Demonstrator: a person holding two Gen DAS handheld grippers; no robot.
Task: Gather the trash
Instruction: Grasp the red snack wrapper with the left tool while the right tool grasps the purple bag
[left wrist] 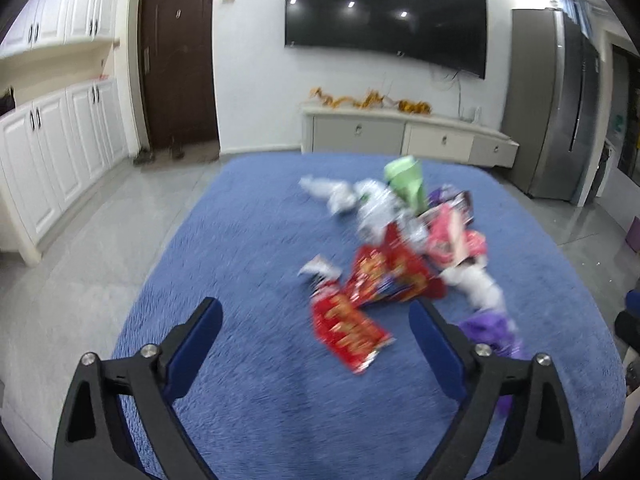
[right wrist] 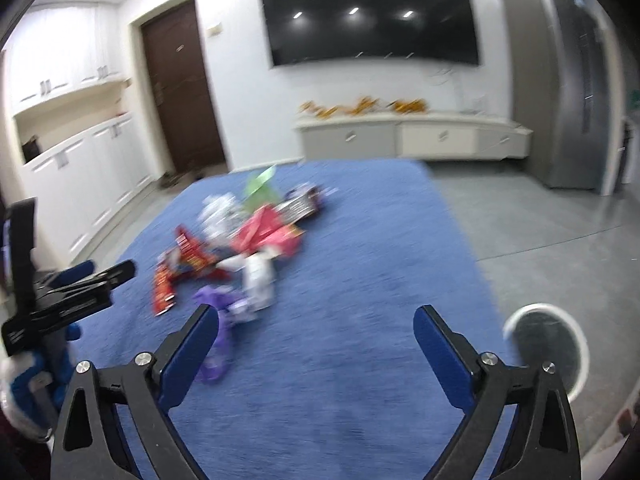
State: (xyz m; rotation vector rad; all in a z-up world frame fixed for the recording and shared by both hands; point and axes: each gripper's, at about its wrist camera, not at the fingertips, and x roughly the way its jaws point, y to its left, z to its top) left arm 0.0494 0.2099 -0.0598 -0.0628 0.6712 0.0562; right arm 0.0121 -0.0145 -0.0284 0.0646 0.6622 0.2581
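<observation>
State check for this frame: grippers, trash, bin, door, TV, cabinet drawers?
Left gripper: open, empty.
Right gripper: open, empty.
Wrappers: heaped loose on blue rug, uncollected.
Round bin: on floor beside rug, contents unclear.
Door: closed.
TV: off.
Drawers: shut.

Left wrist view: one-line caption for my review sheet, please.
Open left gripper above a blue rug, nearing a red snack wrapper at the edge of a trash pile.

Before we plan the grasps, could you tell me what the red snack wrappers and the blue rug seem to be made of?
Red snack wrappers: probably thin plastic film, glossy, judging by the printed, crinkled, flat look; blur leaves it uncertain. Blue rug: soft, matte, short-pile textile, with fuzzy fibre streaks across its surface.
</observation>
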